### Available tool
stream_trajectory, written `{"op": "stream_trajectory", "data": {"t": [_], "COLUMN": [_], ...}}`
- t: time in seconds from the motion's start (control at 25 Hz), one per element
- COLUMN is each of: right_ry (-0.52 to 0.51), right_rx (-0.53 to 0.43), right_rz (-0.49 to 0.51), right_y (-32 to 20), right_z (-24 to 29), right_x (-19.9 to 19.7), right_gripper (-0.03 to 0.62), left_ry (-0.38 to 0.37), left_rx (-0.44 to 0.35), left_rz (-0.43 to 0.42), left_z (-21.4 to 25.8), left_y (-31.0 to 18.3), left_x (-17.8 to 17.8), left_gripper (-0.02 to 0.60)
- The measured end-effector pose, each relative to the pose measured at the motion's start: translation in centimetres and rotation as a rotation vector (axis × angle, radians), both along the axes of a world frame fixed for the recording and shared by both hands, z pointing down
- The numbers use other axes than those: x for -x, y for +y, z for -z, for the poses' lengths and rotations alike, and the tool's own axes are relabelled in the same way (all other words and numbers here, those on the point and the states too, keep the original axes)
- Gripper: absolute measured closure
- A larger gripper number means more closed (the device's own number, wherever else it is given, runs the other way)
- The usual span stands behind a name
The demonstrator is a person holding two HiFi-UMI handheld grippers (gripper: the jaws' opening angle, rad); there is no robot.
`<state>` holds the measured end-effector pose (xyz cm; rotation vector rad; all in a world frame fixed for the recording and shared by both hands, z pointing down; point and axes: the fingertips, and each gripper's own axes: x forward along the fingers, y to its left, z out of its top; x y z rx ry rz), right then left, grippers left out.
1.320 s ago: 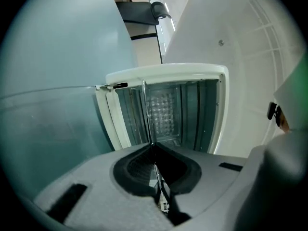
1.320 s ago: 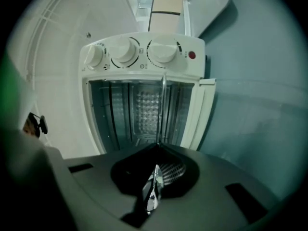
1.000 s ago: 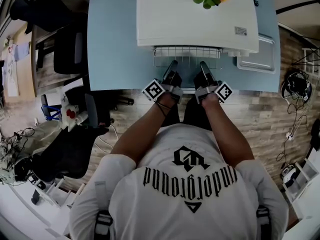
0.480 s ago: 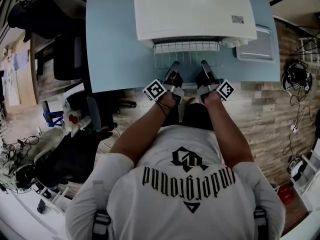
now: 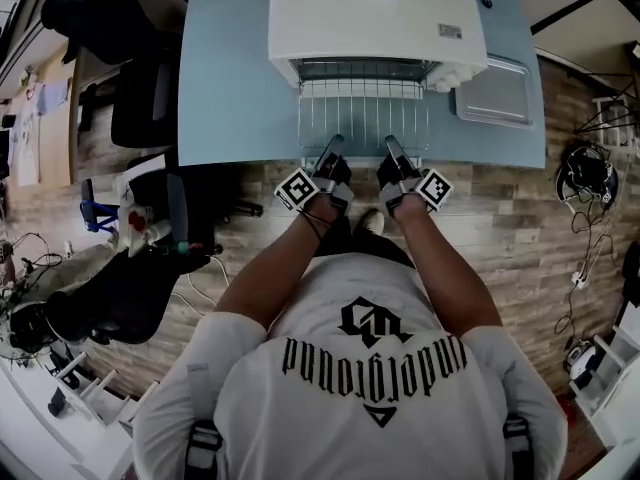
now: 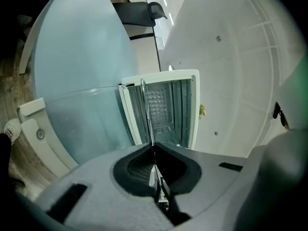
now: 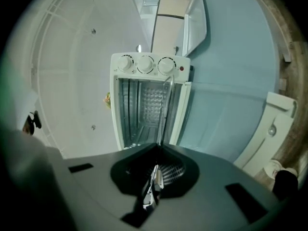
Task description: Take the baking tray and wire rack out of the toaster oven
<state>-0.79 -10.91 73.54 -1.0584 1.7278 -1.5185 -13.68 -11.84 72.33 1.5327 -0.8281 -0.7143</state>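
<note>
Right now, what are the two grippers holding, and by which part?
The wire rack: the left gripper and right gripper each clamp its front edge, side by side.

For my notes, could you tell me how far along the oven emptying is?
Done: the baking tray lies on the table beside the toaster oven. In hand: left claw and right claw grip the wire rack, its far end at the oven mouth. Left: draw it clear, set it down.

A black chair point(image 5: 135, 98) sits just left of your light blue surface point(image 5: 230, 88); cables point(image 5: 580, 268) trail over the wood floor point(image 5: 520, 228) at right.
</note>
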Motion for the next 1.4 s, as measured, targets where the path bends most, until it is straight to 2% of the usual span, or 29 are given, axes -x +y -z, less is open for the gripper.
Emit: {"op": "stream_trajectory", "data": {"t": [0.28, 0.64, 0.84, 1.04, 1.4], "right_ry": [0.002, 0.009, -0.028, -0.018, -0.023], "right_rx": [0.037, 0.019, -0.015, -0.055, -0.072], "right_rz": [0.011, 0.078, 0.108, 0.159, 0.236], "right_y": [2.0, 5.7, 7.9, 9.7, 12.0], "right_z": [0.1, 2.1, 4.7, 7.4, 9.2], "right_x": [-0.4, 0.5, 1.3, 0.8, 2.9], "right_gripper": [0.591, 0.591, 0.591, 0.591, 0.591], "left_ry": [-0.065, -0.061, -0.054, -0.003, -0.047], "left_rx": [0.021, -0.024, -0.05, -0.106, -0.104], "left_rz": [0.023, 0.047, 0.076, 0.104, 0.173], "left_z": [-0.2, 2.1, 4.2, 7.4, 8.2], "left_y": [2.1, 6.2, 8.7, 10.5, 13.8], "left_x": [0.3, 0.9, 1.6, 0.9, 3.5], "left_gripper": [0.577, 0.577, 0.575, 0.575, 0.575]}}
